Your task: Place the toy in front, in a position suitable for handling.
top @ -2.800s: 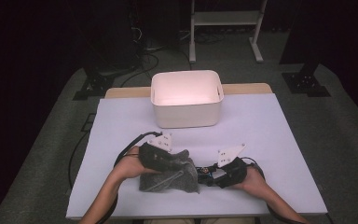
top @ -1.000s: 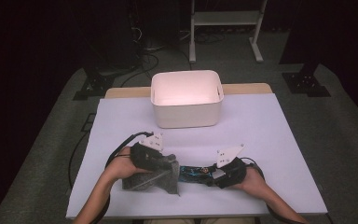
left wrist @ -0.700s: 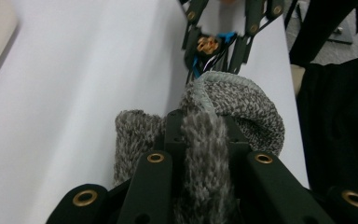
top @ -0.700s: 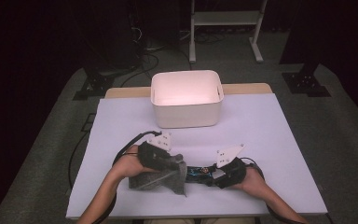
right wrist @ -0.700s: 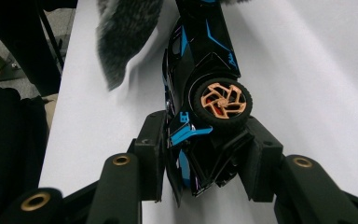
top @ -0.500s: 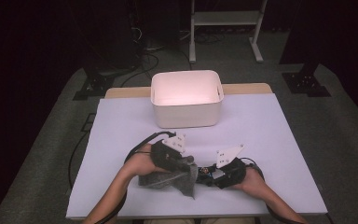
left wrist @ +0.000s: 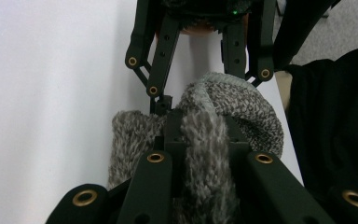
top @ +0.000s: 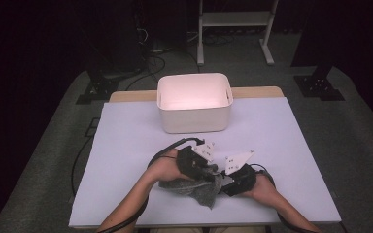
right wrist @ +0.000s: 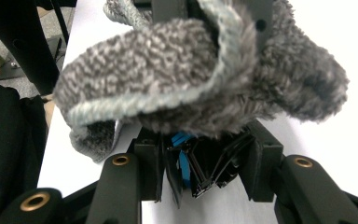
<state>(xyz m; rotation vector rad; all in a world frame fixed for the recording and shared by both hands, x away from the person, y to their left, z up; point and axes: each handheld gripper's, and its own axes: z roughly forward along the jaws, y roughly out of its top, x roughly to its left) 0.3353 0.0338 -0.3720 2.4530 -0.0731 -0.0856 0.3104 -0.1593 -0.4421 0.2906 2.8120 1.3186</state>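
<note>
Both my grippers meet over a grey knitted cloth near my edge of the table.

My left gripper [left wrist: 200,135] is clenched on a fold of the grey knitted cloth [left wrist: 233,107], the fuzzy fabric pinched between its jaws. My right gripper [right wrist: 200,163] faces it, with the cloth draped over its tips; whether its jaws grip the fabric I cannot tell. From above, the cloth [top: 199,189] bunches on the white table [top: 126,145] between my hands. The white bin [top: 194,102] stands well apart, at the far side.
</note>
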